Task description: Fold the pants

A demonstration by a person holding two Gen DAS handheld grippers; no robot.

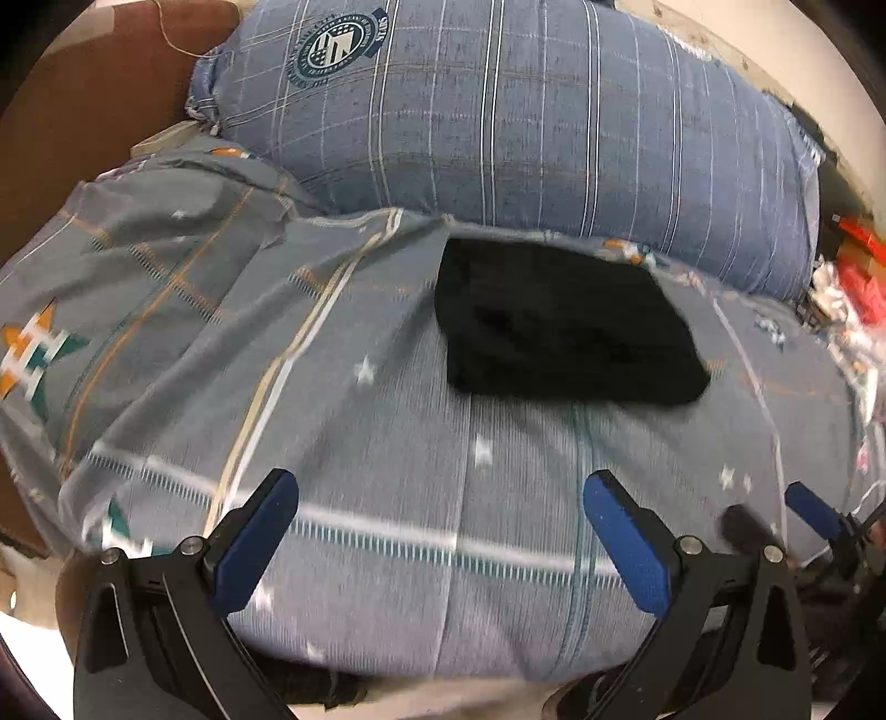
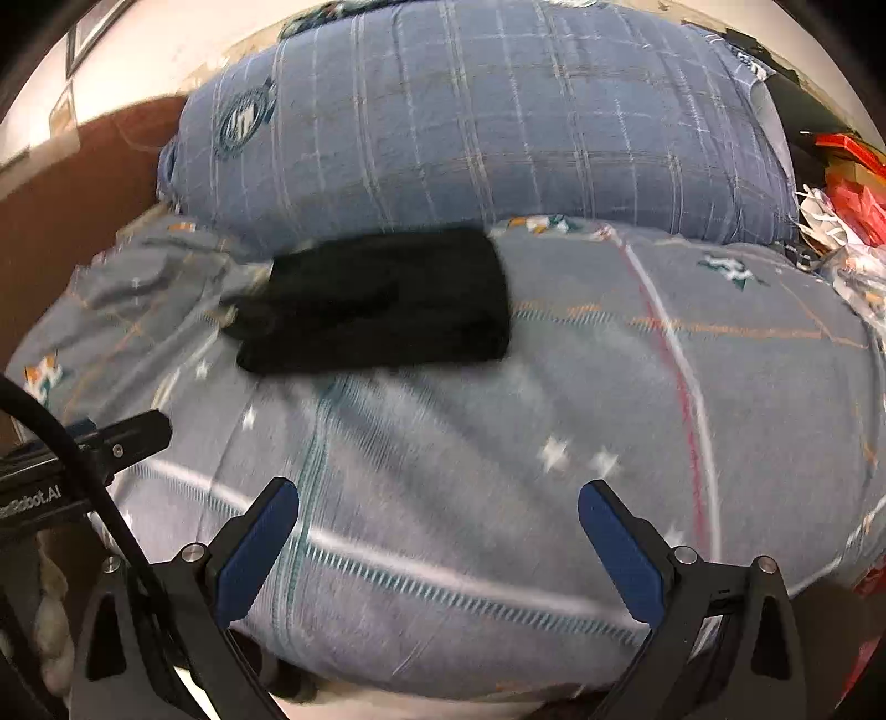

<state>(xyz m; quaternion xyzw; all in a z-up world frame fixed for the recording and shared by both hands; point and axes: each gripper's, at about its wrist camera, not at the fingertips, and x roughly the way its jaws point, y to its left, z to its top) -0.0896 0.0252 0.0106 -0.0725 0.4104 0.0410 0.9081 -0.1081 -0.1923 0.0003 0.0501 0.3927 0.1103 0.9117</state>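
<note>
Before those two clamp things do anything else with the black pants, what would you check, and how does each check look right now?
1. Left hand-held gripper open and holding nothing: ok.
2. Right hand-held gripper open and holding nothing: ok.
3. Black pants already a compact folded bundle: ok, though blur hides the layers.
4. Pants lie flat on the patterned bedsheet, apart from both grippers: ok.
5. Pants clear of the blue pillow: cannot tell; the far edge lies right at it.
6. Fold edges neatly aligned: cannot tell, too dark and blurred.

Patterned grey bedsheet (image 1: 387, 443), blue plaid pillow (image 1: 498, 127), brown headboard (image 1: 83, 111), pale wall (image 2: 138, 44).
</note>
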